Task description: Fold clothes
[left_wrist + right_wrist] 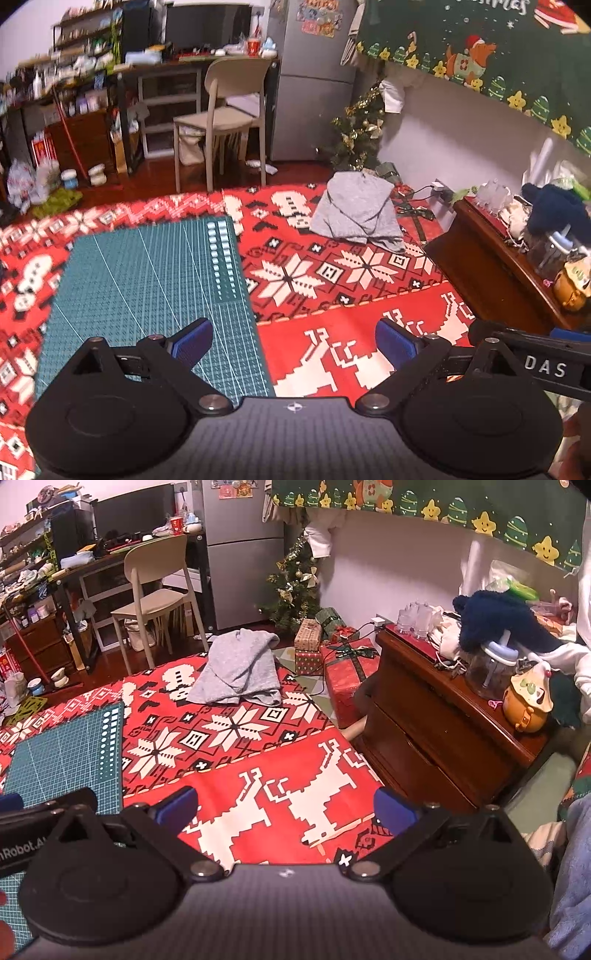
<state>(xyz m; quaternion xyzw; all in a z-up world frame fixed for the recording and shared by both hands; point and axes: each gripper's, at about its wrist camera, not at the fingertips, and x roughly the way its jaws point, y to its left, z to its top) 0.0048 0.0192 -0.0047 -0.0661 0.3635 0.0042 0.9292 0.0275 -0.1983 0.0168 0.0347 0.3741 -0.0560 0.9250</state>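
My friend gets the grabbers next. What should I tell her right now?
Left gripper: open, holding nothing, over the edge of the green cutting mat.
Right gripper: open, holding nothing, over the red patterned blanket.
The grey garment lies crumpled at the far end of the blanket, out of both grippers' fingers, near the wrapped gift boxes.
Done: nothing folded yet, as far as the views show.
Left: reach forward, probably bring the garment closer, spread it flat, then fold it.
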